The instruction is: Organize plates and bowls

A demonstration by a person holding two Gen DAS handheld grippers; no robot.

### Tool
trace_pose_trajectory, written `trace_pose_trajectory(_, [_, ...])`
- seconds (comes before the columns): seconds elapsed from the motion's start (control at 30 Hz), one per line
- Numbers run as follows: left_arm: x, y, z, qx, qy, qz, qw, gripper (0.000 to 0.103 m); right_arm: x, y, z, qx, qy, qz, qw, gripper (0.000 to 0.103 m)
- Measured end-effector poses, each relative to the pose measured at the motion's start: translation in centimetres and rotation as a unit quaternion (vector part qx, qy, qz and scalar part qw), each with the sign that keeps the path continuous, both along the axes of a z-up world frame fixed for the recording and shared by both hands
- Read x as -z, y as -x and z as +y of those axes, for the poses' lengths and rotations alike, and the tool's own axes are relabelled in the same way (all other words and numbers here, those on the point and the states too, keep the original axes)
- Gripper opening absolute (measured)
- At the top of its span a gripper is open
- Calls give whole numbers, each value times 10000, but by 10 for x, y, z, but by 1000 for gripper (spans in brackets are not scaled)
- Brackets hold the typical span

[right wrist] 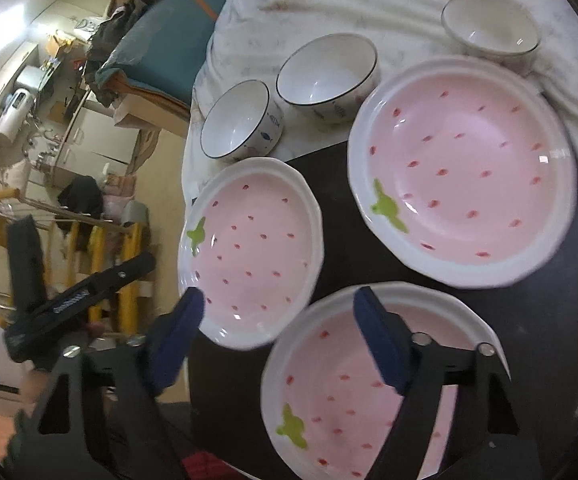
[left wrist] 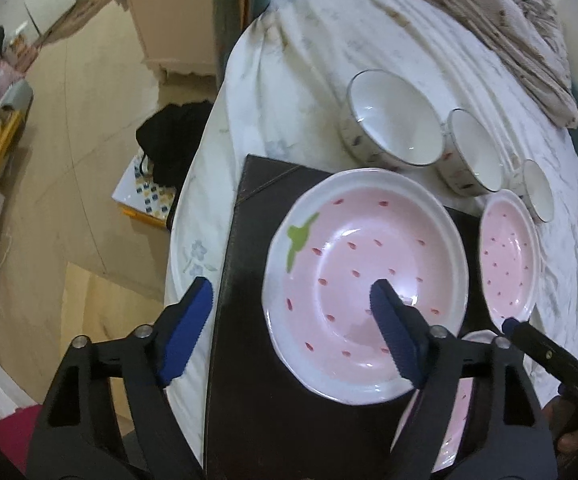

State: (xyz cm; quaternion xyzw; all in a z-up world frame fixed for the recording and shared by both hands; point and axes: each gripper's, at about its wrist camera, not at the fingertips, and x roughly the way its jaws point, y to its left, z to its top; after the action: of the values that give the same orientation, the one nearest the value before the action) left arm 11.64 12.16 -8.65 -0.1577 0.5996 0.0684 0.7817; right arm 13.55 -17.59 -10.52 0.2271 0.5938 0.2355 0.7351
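the left gripper hung over the left side of the nearest-left pink plate, jaws apart with nothing pressed between them: one blue pad stood over the plate's pink well, the other out past the rim, above the edge of the dark mat and the white cloth. the right gripper was likewise parted and empty, one pad over the far rim of the closest plate and the other left of it, beside the near rim of the left plate; whether either pad touched a rim could not be told.

three pink plates with red flecks and a green leaf mark lay on the dark mat, close together without overlapping as far as could be seen. the largest-looking one lay farther back on the right in the right wrist view.

beyond the plates, three white bowls with dark rims stood upright on the cloth: two side by side and nearly touching, the third apart to the right. a crumpled patterned blanket lay behind them.
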Motion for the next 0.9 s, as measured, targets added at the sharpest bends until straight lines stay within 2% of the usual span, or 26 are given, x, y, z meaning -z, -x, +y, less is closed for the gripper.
trace_pose_trajectory(0.1, [15, -7, 3, -56, 75, 237, 9997, 53, 8, -15, 8, -35, 86, 20, 10000, 65])
trace_pose_trajectory(0.13, [19, -10, 4, -67, 76, 298, 9995, 50, 11, -19, 12, -73, 128, 29, 9999, 60])
trace_pose_trajectory(0.2, [28, -13, 5, -102, 152, 432, 9989, 38, 19, -26, 19, -147, 206, 61, 9997, 52])
trace_pose_trajectory(0.23, [30, -15, 5, -105, 182, 470, 9987, 36, 23, -30, 21, -183, 256, 105, 9995, 48])
trace_pose_trajectory(0.3, [34, -17, 1, -17, 120, 524, 9986, 25, 33, -36, 26, -239, 327, 208, 9990, 43])
trace_pose_trajectory(0.4, [41, -17, 4, -107, 121, 652, 9977, 20, 49, -41, 29, -293, 435, 354, 9980, 42])
trace_pose_trajectory(0.57, [52, -22, 4, -147, 96, 870, 9961, 17, 71, -45, 29, -350, 541, 570, 9963, 37])
trace_pose_trajectory(0.9, [54, -26, -2, -98, -68, 905, 9958, 20, 76, -46, 49, -628, 567, 427, 9955, 36])
